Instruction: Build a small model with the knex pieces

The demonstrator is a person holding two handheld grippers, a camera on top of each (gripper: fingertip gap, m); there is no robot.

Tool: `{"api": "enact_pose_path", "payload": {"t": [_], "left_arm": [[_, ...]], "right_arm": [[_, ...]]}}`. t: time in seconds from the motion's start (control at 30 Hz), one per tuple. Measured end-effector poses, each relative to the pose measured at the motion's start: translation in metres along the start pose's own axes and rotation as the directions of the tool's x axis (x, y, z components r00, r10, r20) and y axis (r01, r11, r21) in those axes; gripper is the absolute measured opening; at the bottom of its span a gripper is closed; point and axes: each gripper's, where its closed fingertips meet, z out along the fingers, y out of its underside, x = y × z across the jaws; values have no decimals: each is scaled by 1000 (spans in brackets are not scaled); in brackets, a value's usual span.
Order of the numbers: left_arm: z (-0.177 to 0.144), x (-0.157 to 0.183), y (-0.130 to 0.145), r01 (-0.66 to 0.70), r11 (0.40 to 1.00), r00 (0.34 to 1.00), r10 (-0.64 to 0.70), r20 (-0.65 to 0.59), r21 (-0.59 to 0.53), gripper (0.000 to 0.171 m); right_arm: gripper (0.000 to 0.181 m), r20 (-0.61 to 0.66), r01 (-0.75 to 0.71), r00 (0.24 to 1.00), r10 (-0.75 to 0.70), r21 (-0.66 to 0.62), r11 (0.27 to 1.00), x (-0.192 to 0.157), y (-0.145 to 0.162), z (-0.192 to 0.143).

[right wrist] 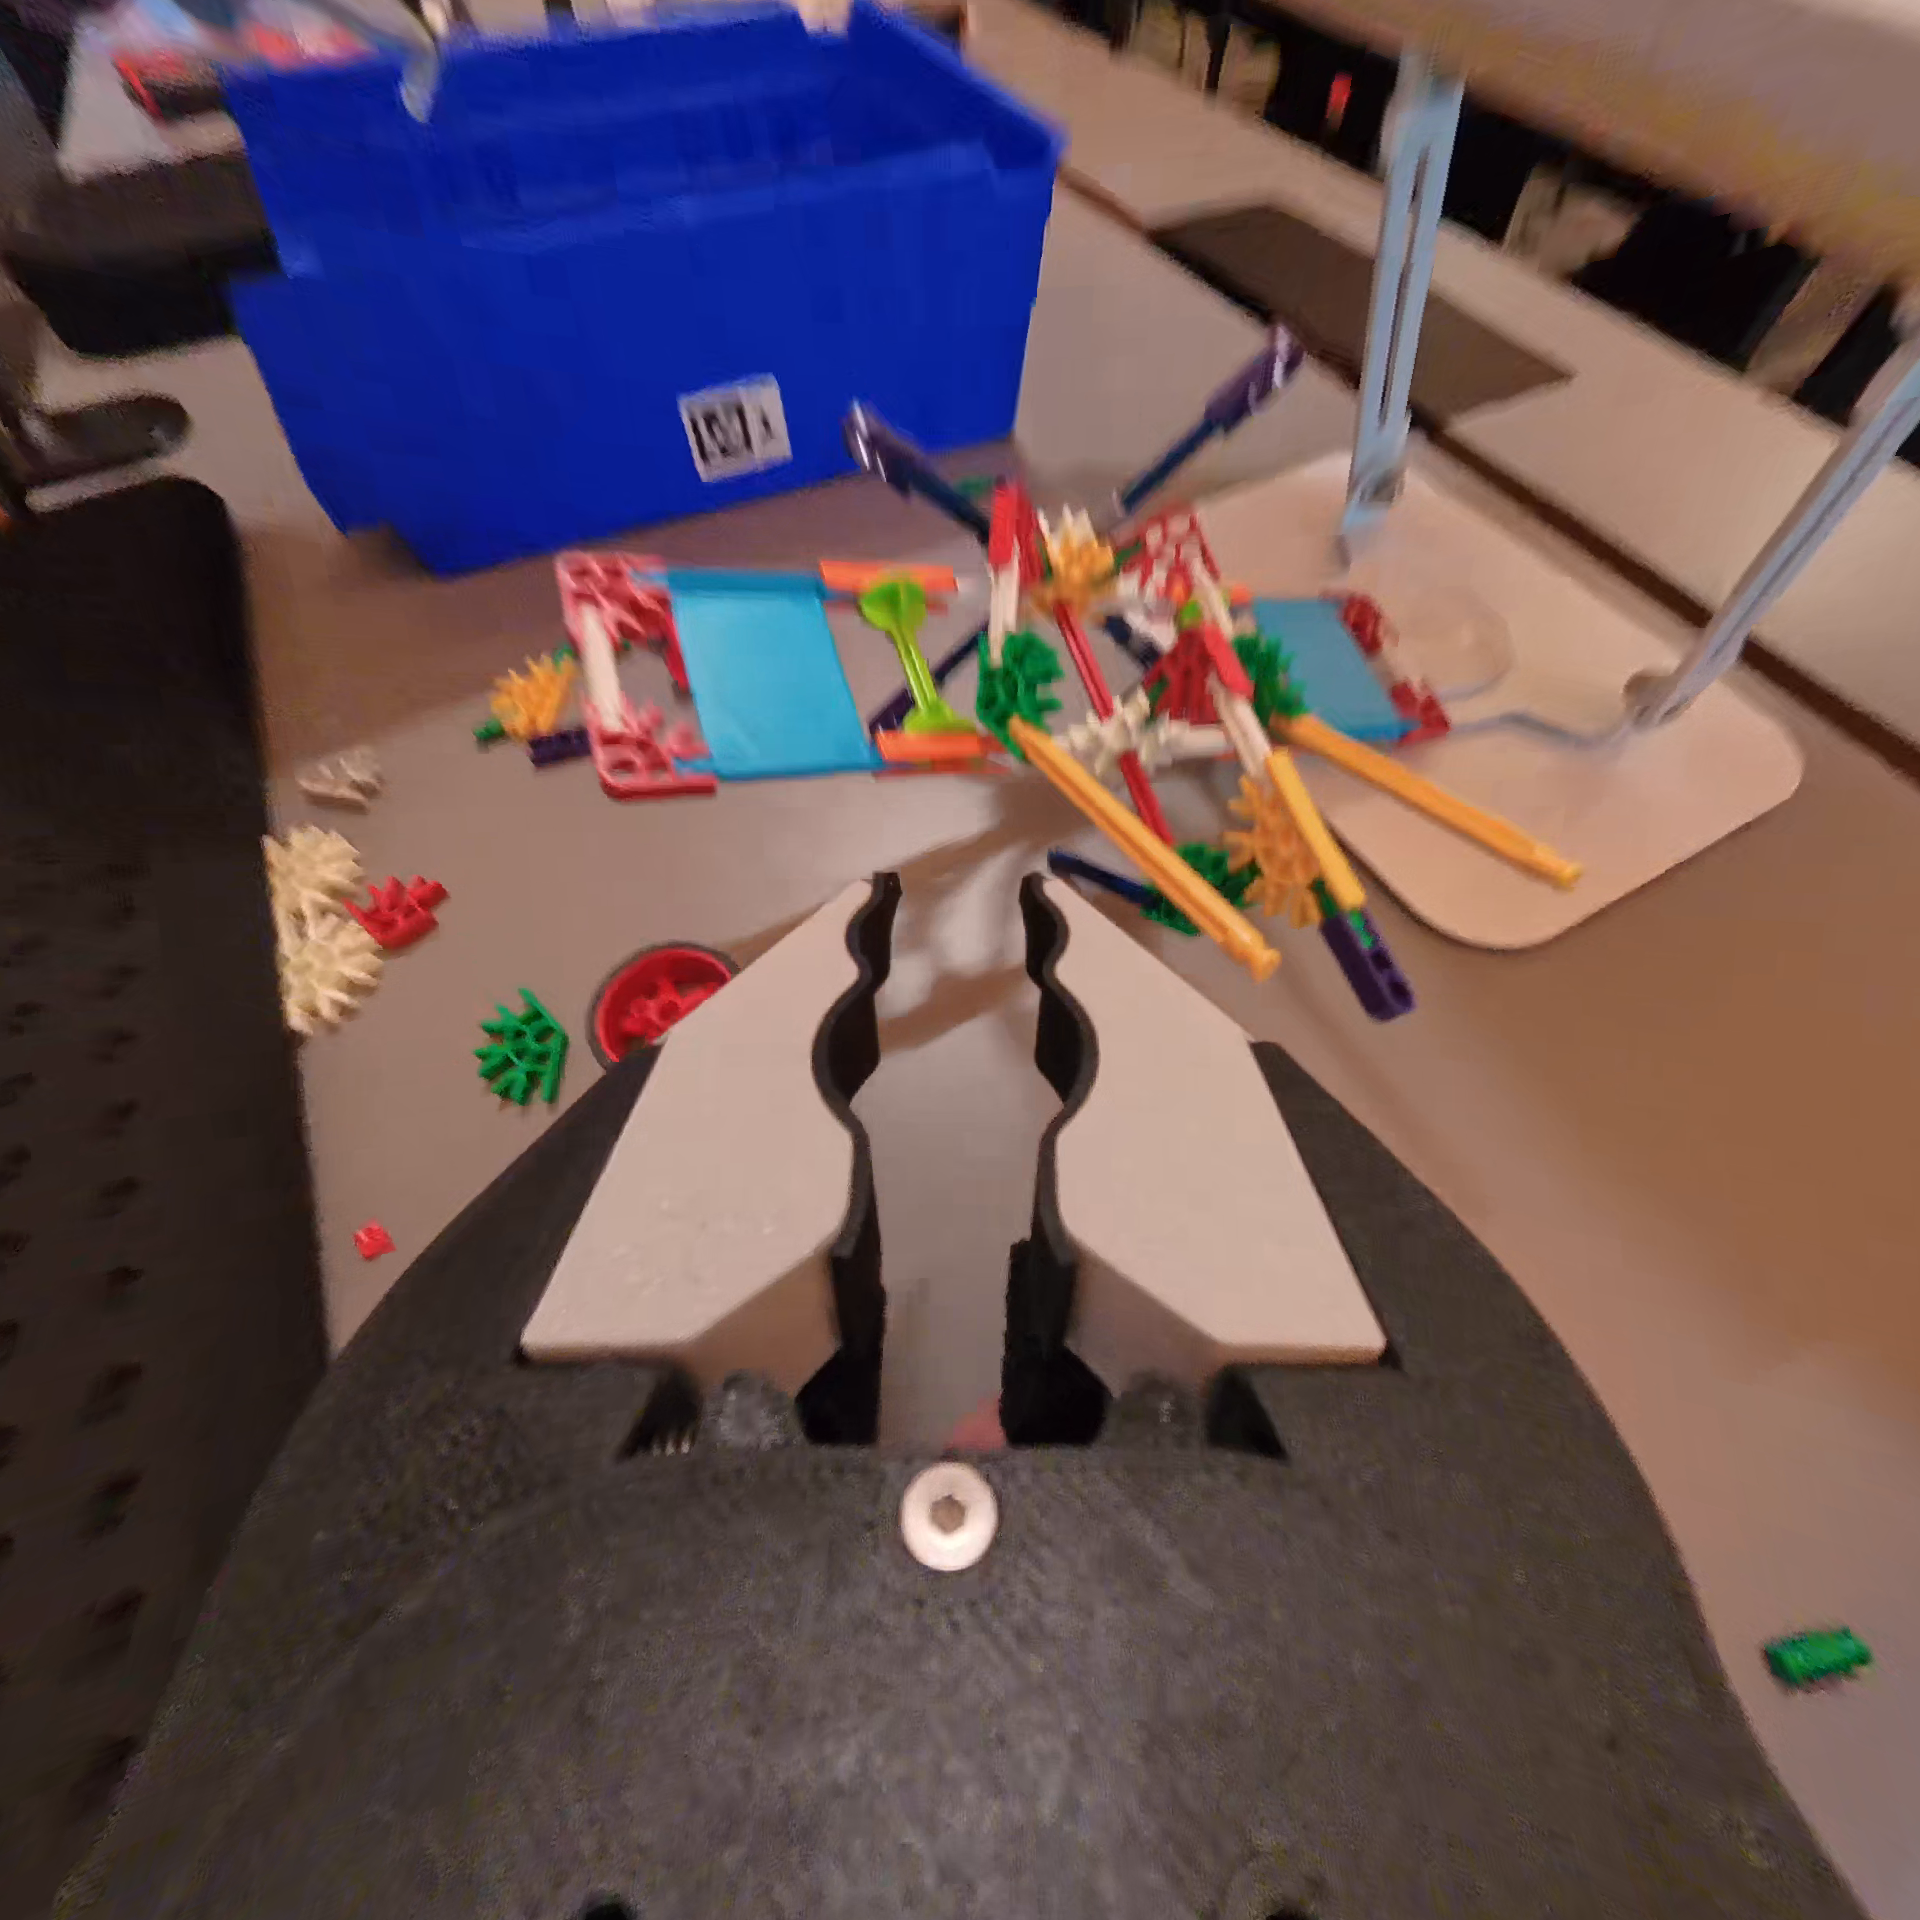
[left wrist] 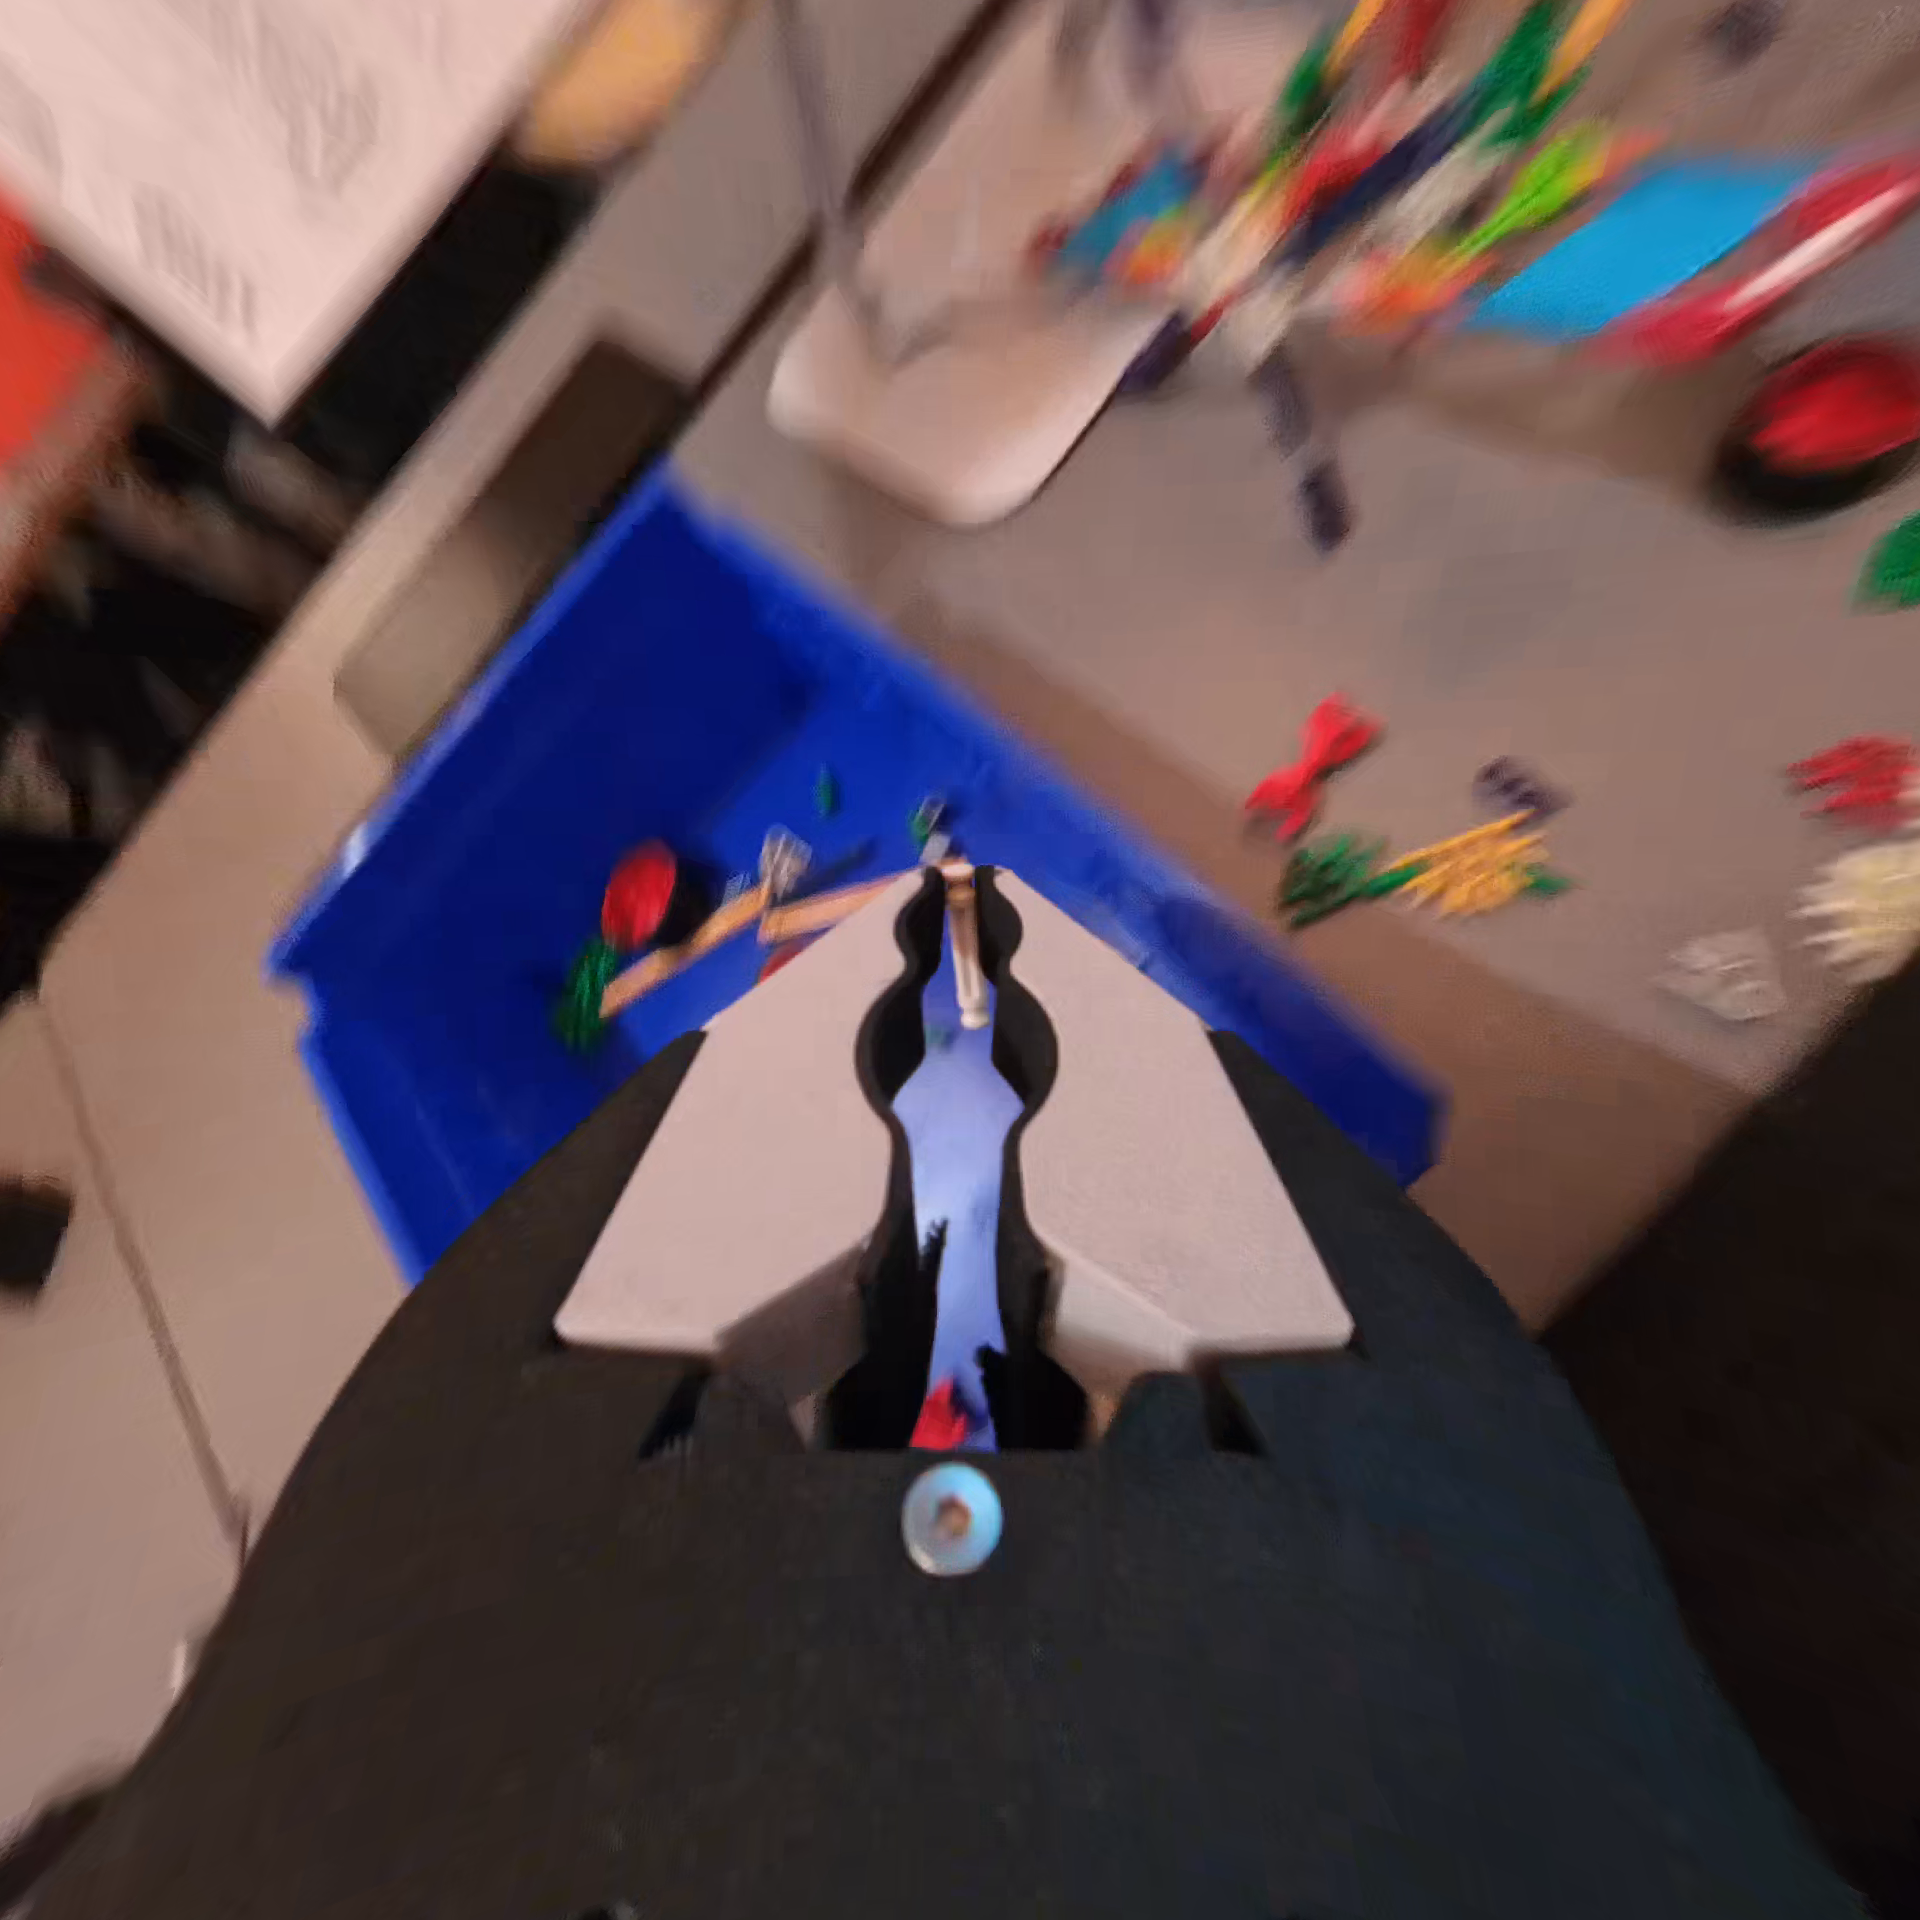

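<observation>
My left gripper (left wrist: 958,878) is shut on a small cream rod (left wrist: 966,961) and hangs over the blue bin (left wrist: 540,790). Inside the bin lie a red wheel (left wrist: 639,896), orange rods (left wrist: 727,930) and green connectors. My right gripper (right wrist: 956,894) is open and empty, low over the beige table (right wrist: 1507,1143). Just ahead of it sits a colourful rod-and-connector structure (right wrist: 1132,707) with blue panels (right wrist: 769,686) and yellow rods. The blue bin (right wrist: 644,270) stands behind that structure in the right wrist view.
Loose pieces lie left of the right gripper: a red wheel (right wrist: 660,1000), a green connector (right wrist: 523,1049), cream connectors (right wrist: 317,925), a red connector (right wrist: 398,906). A white stand base (right wrist: 1558,790) with grey legs is at right. A dark perforated chair (right wrist: 125,987) is at left. Across from one pair of fingers to the other is roughly 30 centimetres. My left tips are roughly 20 centimetres from the red wheel (left wrist: 639,896).
</observation>
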Motion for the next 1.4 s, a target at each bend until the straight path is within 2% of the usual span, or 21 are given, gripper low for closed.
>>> {"api": "enact_pose_path", "payload": {"t": [0.03, 0.1, 0.17, 0.2, 0.27, 0.33, 0.4, 0.53, 0.63, 0.67, 0.8, 0.9, 1.03, 1.2, 1.4], "left_arm": [[-5, 15, -22, -34, 997, 999, 36, -29, 75, 4], [-7, 35, -57, -136, 977, 991, 133, 27, 166, 4], [-3, 77, -89, -258, 927, 964, 266, 9, 273, 4], [1, 92, -103, -277, 909, 959, 284, 24, 311, 4], [11, 125, -125, -390, 837, 916, 394, 71, 383, 4], [24, 140, -140, -509, 773, 861, 466, 204, 380, 3], [32, 150, -151, -644, 688, 764, 550, 339, 336, 3], [42, 173, -163, -722, 611, 689, 597, 410, 324, 3], [48, 181, -169, -762, 575, 644, 625, 441, 297, 3], [49, 181, -172, -770, 569, 633, 625, 457, 288, 3], [52, 185, -176, -791, 543, 606, 637, 476, 281, 3], [49, 190, -179, -806, 501, 590, 639, 493, 314, 3], [45, 192, -182, -828, 452, 560, 643, 522, 332, 3], [39, 194, -183, -797, 464, 604, 618, 503, 388, 3], [39, 193, -181, -737, 515, 675, 567, 471, 437, 11]], "right_arm": [[20, 11, 3, 1000, -3, 43, 999, -5, -10, -5], [19, 68, -10, 998, 2, 113, 994, -20, -29, -13], [19, 133, -9, 991, -15, 180, 984, -41, -47, -19], [19, 153, 1, 988, -34, 213, 977, -51, -55, -22], [19, 185, 1, 982, -50, 257, 966, -68, -69, -24], [20, 192, -30, 981, -27, 287, 957, -75, -77, -24], [22, 192, -90, 981, 29, 314, 945, -71, -82, -24], [22, 251, -180, 963, 98, 328, 928, -70, -84, -25], [23, 264, -178, 959, 99, 296, 938, -72, -77, -21], [16, 289, -187, 952, 99, 295, 937, -75, -78, -22], [18, 303, -187, 948, 95, 289, 939, -75, -75, -25], [13, 338, -173, 939, 63, 306, 936, -81, -76, -29], [7, 323, -128, 946, 11, 344, 930, -82, -78, -33], [2, 294, -73, 955, -41, 367, 928, -83, -80, -37], [2, 299, -66, 953, -41, 339, 939, -80, -75, -36]]}}
